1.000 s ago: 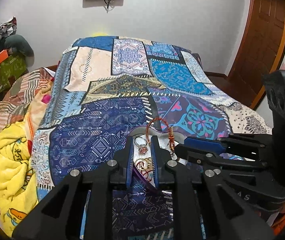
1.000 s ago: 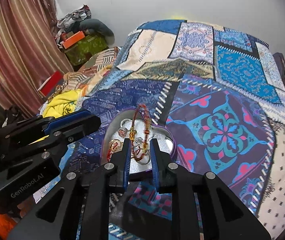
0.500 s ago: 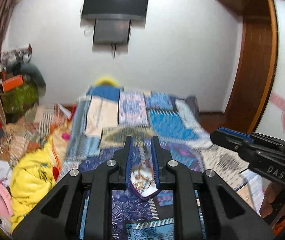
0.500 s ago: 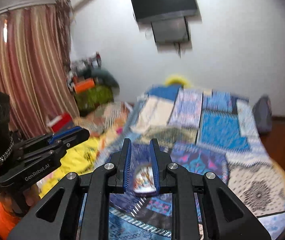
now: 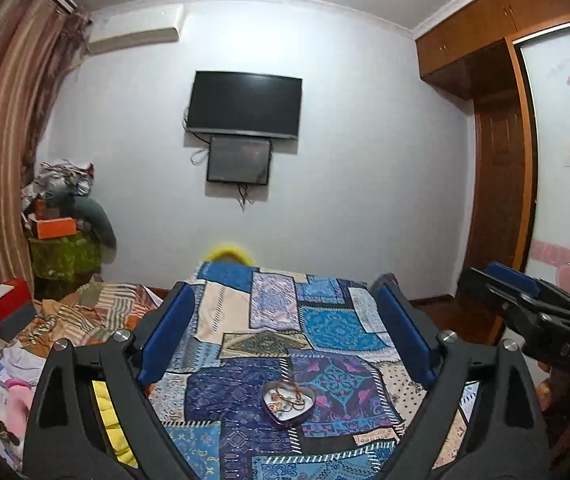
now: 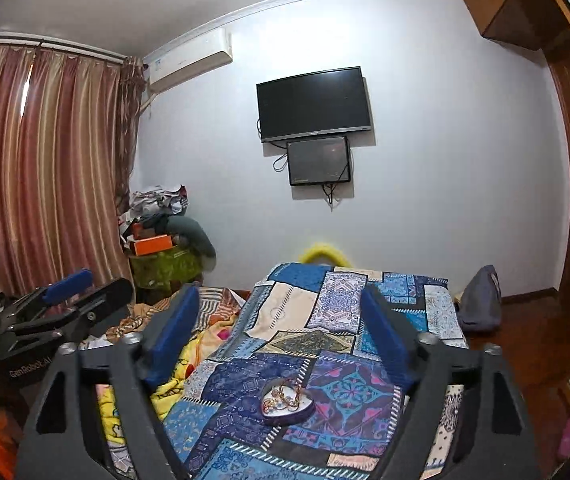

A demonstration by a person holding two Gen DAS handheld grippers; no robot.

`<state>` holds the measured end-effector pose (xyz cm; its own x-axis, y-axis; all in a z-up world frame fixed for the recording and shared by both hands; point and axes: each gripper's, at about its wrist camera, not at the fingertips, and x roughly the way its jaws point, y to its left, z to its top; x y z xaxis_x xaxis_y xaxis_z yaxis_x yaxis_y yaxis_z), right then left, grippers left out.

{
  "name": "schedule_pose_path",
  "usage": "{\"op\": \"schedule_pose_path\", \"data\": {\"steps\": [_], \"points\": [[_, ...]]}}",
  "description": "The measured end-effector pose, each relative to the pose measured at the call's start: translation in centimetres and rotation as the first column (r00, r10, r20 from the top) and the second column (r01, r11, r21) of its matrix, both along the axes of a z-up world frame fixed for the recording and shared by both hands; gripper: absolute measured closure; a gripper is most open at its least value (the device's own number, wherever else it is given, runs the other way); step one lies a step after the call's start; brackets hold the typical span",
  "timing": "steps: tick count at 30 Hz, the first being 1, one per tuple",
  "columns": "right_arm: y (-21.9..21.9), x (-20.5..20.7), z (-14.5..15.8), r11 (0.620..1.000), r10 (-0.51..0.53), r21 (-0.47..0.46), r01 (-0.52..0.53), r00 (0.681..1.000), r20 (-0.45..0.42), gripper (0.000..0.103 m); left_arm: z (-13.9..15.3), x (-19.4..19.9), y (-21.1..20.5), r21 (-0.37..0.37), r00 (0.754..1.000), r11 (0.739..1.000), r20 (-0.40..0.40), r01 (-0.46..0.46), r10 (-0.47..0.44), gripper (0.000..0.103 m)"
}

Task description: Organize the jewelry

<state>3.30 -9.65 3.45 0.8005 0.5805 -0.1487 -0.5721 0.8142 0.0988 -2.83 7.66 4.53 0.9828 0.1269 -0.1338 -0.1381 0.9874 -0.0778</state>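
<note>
Blue-padded claws (image 5: 285, 332) (image 6: 281, 328) just opened, empty; jewelry (image 5: 288, 394), seemingly tangled, in tin (image 5: 273, 414)

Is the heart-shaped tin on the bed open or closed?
Open. The heart-shaped tin has no lid on, and tangled jewelry shows inside against its pale interior.

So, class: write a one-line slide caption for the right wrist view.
Open right gripper raised above a heart-shaped jewelry tin resting on the patchwork bedspread.

free: bedspread (image 5: 245, 360) around heart tin (image 5: 288, 402) | blocked left: yellow blanket (image 6: 173, 384)
</note>
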Motion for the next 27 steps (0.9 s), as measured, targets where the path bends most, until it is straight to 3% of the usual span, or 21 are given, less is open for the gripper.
{"op": "schedule_pose_path", "data": {"steps": [8,27], "points": [[0.0,-0.6,-0.7,0.999,-0.039,-0.02,0.039,0.999,-0.005,0.006,-0.8,-0.8,-0.3,0.026,0.999,0.999,-0.026,-0.043,0.044,0.005],[-0.7,-1.1,-1.1,0.999,-0.036,-0.032,0.035,0.999,-0.022,0.006,-1.3,-0.5,-0.6,0.029,0.998,0.999,-0.041,-0.039,0.04,0.002]]}}
